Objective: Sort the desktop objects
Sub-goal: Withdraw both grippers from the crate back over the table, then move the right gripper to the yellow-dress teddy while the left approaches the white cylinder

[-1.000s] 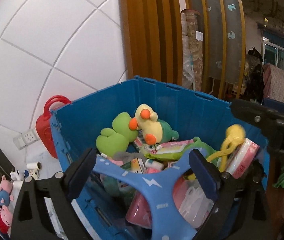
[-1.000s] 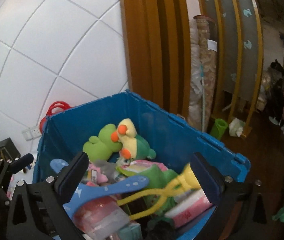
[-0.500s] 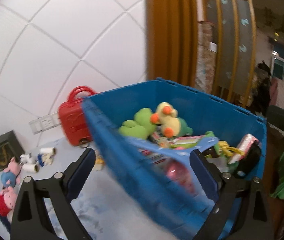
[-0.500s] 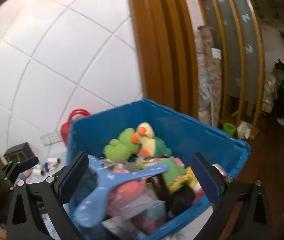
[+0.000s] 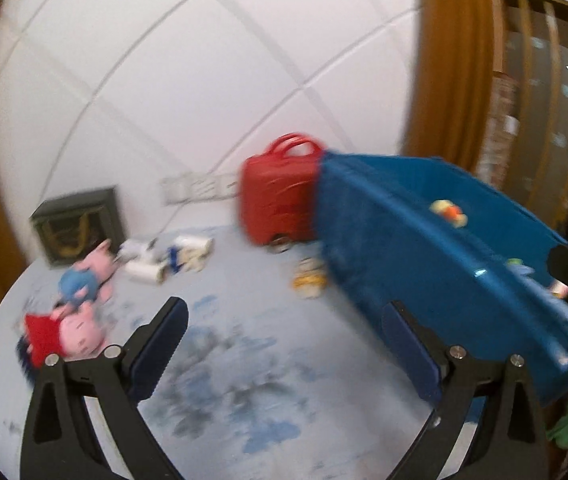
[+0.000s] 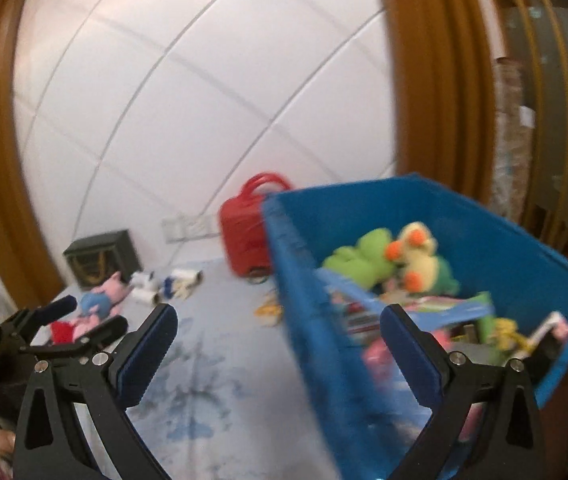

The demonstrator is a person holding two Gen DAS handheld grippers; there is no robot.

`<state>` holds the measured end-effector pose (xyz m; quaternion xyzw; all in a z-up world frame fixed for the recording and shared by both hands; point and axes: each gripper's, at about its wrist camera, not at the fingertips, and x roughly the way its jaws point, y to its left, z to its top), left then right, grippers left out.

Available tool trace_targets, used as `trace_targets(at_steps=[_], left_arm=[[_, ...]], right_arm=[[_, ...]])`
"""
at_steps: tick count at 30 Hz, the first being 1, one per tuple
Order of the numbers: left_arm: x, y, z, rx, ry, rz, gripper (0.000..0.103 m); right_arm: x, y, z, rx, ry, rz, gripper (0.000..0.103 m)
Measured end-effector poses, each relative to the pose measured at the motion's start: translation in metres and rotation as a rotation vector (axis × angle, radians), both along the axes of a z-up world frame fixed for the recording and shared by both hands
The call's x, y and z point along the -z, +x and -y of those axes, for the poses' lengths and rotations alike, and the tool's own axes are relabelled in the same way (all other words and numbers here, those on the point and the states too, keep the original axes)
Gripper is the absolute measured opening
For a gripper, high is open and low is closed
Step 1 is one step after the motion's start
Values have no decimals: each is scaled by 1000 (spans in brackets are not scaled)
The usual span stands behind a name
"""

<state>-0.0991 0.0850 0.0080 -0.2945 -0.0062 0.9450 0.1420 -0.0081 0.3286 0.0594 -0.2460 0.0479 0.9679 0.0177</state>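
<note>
Both frames smeared by motion blur. Left gripper (image 5: 284,344) spread wide, nothing between the pads, aimed down over the bare marbled tabletop (image 5: 244,380). Right gripper (image 6: 278,346) likewise spread and empty, straddling the near wall of the blue crate (image 6: 307,344). Crate at the table's right edge, presumably parked there as the drop point: already heaped with a green plush (image 6: 357,262), a yellow duck plush with orange beak (image 6: 417,256), a blue hanger-like piece (image 6: 435,312) and assorted packets. Unsorted items left loose on the table, well apart from both grippers: two pink pig plushes, one in red (image 5: 66,330), one in blue (image 5: 86,278), lying near the left rim; small white rolls (image 5: 164,258) behind them; a small yellow-and-white object (image 5: 308,278) just beside the crate wall. Red toy case (image 5: 280,196) upright against the crate's far corner, dark framed box (image 5: 78,226) against the wall; both likely fixtures, not sort targets. Empty spread jaws over the table suggest a reach for the next loose item, probably the pigs. No brand, label or lettering legible anywhere; blur too heavy.
</note>
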Motion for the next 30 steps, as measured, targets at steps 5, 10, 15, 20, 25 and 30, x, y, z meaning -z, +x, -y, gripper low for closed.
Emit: trace_targets(at_steps=[5,10,15,20,25,30], left_arm=[[24,-23,71,-140,12,67,99],[45,-50,113,-230,12,117,99],[80,-97,138,-282,0,185,99],[127,-162,148,-314,-12,273,99],[185,-247,151,-338,-33,335,99],[233,-324,148,-353,-39,357,99]], right_arm=[[20,-34,43,-96,4,59,103],[44,-76,71,-154,-6,120,103],[76,-127,84,-157,-16,193,103],[131,-194,95,-133,-5,285,103],[210,-274,93,-68,-54,385,103],[283,-341,80,32,-70,458,103]])
